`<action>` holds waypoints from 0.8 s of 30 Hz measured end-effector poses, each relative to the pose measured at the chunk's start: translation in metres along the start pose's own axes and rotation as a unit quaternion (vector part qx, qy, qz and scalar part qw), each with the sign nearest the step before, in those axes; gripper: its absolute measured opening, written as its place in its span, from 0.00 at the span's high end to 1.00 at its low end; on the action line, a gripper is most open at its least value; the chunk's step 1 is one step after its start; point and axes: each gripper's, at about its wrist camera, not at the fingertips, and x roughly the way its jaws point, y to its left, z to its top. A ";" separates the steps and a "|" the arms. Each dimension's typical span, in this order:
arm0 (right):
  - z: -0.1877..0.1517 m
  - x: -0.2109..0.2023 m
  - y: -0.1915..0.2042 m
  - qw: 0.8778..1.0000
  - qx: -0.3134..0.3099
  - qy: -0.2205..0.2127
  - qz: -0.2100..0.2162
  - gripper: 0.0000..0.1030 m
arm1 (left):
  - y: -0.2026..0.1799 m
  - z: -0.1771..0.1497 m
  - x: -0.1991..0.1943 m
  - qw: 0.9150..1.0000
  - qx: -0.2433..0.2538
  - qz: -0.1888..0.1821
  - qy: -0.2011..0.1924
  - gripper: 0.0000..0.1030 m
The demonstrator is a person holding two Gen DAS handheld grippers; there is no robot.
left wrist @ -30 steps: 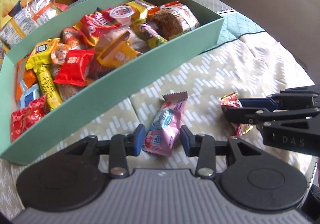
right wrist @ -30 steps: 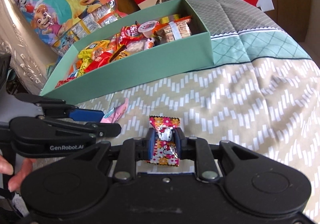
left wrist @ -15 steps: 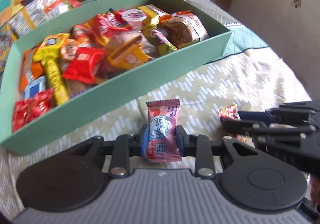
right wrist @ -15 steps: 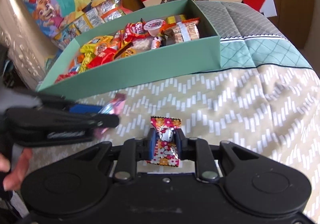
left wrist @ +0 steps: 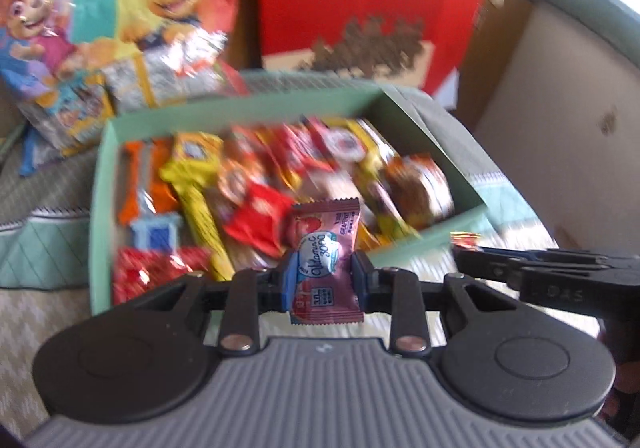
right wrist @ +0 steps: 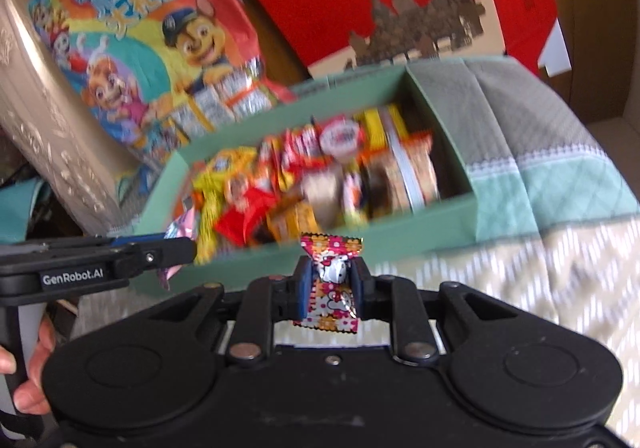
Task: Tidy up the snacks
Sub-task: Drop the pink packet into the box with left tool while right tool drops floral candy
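Left tool (left wrist: 323, 280) clamps pink sachet (left wrist: 325, 268); right tool (right wrist: 331, 288) clamps floral candy (right wrist: 332, 284); green box (right wrist: 420, 232) ahead, seemingly crammed, blurred.

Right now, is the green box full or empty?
Nearly full: the green box is crowded with wrapped snacks almost wall to wall.

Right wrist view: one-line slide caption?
Right hand-held gripper shut on floral-wrapped candy, before the green snack box.
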 end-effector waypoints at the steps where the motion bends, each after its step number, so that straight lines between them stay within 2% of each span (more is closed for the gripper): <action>1: 0.008 0.001 0.001 1.000 0.001 -0.005 -0.001 0.81 | 0.005 0.006 0.000 1.000 -0.009 0.002 -0.003 0.73; 4: 0.029 0.010 0.000 1.000 0.014 -0.010 0.002 0.81 | 0.020 0.020 0.003 0.999 -0.033 0.009 -0.010 0.72; 8: 0.049 0.026 0.007 1.000 0.021 -0.007 0.016 0.81 | 0.028 0.031 0.012 0.999 -0.038 0.014 -0.010 0.72; 17: 0.065 0.067 0.029 0.999 0.025 0.008 0.037 0.80 | 0.024 0.025 0.036 0.999 -0.031 0.014 0.016 0.71; 19: 0.068 0.072 0.029 0.999 0.033 0.003 0.039 0.73 | 0.020 0.024 0.041 0.999 -0.026 0.014 0.021 0.64; 20: 0.069 0.073 0.028 0.998 0.038 0.000 0.040 0.66 | 0.018 0.023 0.043 0.999 -0.024 0.017 0.024 0.58; 21: 0.069 0.074 0.027 0.998 0.043 -0.001 0.038 0.45 | 0.017 0.022 0.045 0.999 -0.023 0.019 0.025 0.36; 22: 0.068 0.074 0.026 0.998 0.047 -0.003 0.035 0.27 | 0.017 0.020 0.046 0.999 -0.024 0.024 0.023 0.21; 24: 0.065 0.072 0.024 0.998 0.046 -0.008 0.029 0.19 | 0.017 0.017 0.046 0.999 -0.027 0.036 0.017 0.06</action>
